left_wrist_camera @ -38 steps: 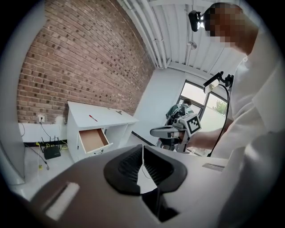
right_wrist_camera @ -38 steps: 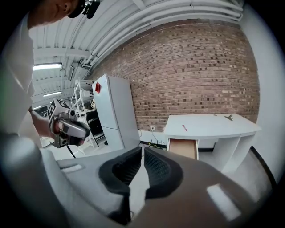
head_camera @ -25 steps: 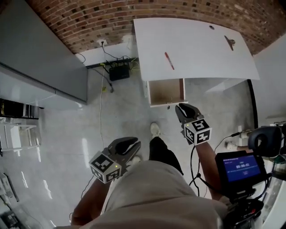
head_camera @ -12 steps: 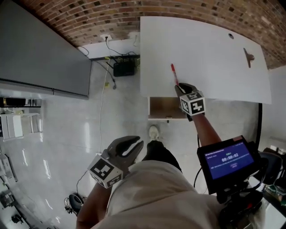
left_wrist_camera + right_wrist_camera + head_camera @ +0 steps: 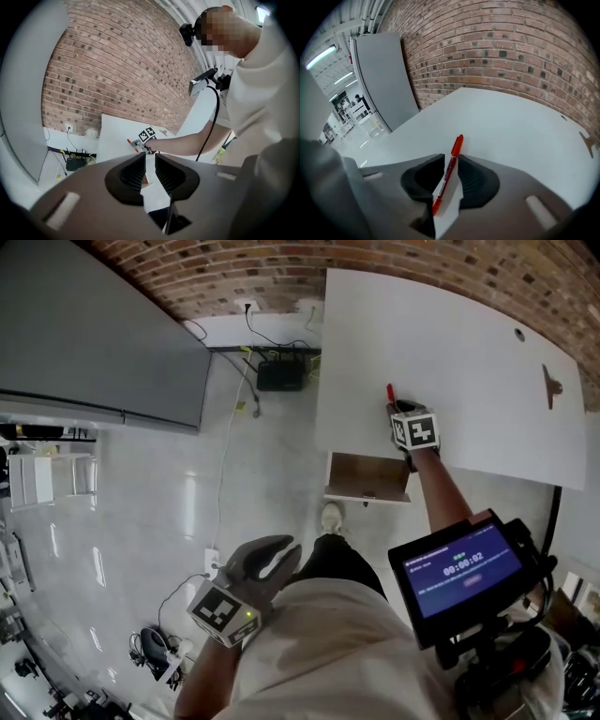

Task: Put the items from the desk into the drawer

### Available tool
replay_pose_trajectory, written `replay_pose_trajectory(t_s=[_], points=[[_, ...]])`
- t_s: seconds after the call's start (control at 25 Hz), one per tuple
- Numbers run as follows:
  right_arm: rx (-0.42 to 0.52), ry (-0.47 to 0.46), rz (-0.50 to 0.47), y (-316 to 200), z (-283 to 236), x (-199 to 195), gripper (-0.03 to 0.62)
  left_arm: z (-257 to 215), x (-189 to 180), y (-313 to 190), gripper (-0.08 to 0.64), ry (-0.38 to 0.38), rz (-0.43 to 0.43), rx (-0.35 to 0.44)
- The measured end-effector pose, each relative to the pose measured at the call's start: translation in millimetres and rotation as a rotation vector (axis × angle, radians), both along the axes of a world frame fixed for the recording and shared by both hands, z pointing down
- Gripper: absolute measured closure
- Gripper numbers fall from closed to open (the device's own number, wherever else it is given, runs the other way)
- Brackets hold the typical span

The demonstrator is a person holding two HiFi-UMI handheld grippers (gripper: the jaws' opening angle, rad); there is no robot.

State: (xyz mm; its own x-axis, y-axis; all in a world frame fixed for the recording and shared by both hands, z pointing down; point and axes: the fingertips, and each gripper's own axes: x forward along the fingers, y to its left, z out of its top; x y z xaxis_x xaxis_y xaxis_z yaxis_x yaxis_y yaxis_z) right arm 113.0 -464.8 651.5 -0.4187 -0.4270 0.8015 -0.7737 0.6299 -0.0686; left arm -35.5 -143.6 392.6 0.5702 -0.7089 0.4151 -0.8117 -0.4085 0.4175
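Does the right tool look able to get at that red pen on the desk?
Yes, it seems so: the pen lies on bare desk with nothing around it, and the right tool has it between its jaws.

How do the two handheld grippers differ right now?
The right gripper reaches over the white desk, jaws closed on a red pen; the left gripper hangs low over the grey floor, jaws slightly apart, empty. Both are dark two-jaw tools carrying marker cubes.
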Motion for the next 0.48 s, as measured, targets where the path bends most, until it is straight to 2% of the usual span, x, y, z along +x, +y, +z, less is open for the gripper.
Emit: replay_pose_trajectory(t_s=[0.12,0.24,0.32,0.48], points=[[-0.015,0.027,0.025,1,6,-8,0.515,4,-18,12,0.492,0.002,-0.020,0.001],[-0.013,0.036,0.065,-3,5,-2,0.519,3,-19,16,0.492,0.000,-0.035,0.001],[-0.005,0.042,0.082,-6,6,2,0.545,2,-19,17,0.492,0.000,-0.039,-0.003],[-0.004,0.003,0.143,-15,3,9,0.546,2,-18,13,0.492,0.000,-0.037,-0.016]])
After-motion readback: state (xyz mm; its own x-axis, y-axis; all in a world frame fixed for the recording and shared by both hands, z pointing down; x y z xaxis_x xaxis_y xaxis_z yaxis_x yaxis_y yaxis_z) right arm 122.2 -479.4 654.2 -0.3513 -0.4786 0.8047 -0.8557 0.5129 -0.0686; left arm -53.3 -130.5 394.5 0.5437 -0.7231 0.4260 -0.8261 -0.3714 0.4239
